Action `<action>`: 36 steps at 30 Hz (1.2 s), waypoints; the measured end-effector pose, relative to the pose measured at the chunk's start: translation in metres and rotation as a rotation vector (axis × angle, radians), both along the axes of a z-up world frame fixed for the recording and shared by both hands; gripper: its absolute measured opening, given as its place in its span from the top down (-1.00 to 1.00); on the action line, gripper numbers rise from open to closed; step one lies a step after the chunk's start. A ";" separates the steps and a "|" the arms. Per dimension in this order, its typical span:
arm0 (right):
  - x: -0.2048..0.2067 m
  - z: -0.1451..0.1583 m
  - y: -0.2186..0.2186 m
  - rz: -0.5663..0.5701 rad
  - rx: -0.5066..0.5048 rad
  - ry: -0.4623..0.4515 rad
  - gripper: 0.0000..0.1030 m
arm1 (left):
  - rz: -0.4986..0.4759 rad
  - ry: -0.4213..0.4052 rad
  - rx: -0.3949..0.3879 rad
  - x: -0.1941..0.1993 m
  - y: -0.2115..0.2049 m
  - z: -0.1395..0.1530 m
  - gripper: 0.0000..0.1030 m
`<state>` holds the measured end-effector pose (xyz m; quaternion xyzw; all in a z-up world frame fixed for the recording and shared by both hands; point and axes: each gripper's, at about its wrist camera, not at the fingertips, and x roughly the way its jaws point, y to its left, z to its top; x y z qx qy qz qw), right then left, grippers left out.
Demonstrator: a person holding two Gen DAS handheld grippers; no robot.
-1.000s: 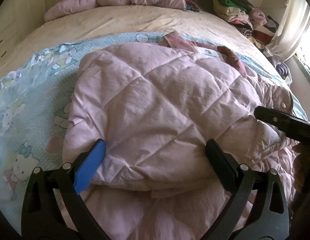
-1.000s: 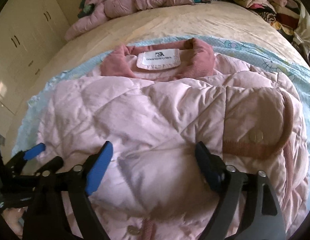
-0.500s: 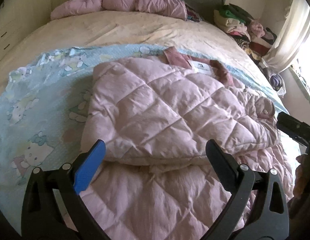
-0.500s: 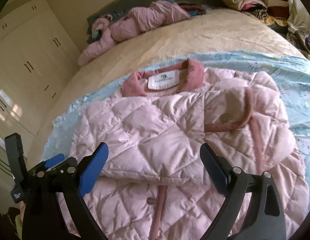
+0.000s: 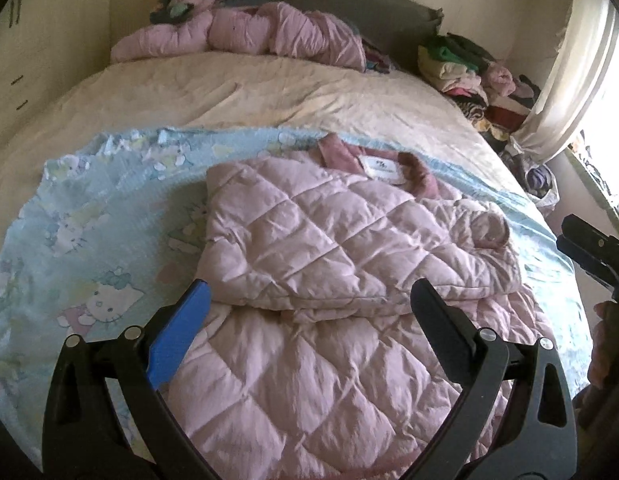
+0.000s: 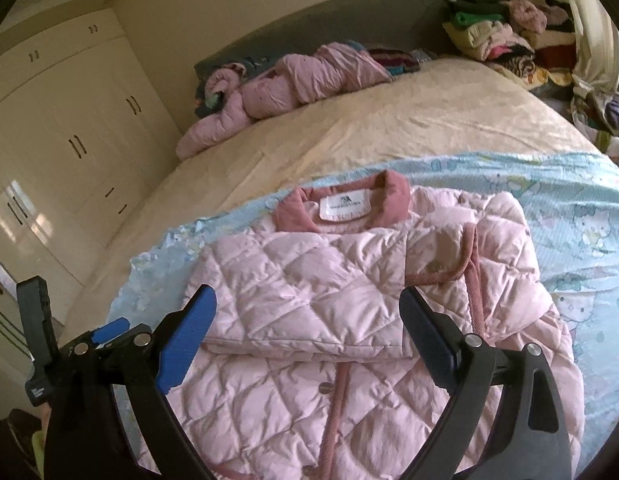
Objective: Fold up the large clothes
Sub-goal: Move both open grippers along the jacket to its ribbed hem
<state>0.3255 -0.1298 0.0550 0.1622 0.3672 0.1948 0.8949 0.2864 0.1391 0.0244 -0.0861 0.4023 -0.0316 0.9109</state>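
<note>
Left wrist view: the left claw is spread wide and empty, with the pink quilted jacket lying just ahead and beneath. Right claw likewise gapes above it.

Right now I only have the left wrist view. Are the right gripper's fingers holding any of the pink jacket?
Observer: No. The right gripper is open, its fingers spread wide with nothing clamped between them; the pink jacket lies free on the bed.
Operator: Is the front closure showing anywhere?
Observer: Yes. A darker pink trim strip with a snap button beside it runs down the unfolded lower part, below the folded edge.
</note>
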 end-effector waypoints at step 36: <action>-0.127 0.065 -0.001 0.031 -0.038 -0.189 -0.79 | 0.013 -0.167 0.033 -0.122 -0.001 0.055 -0.81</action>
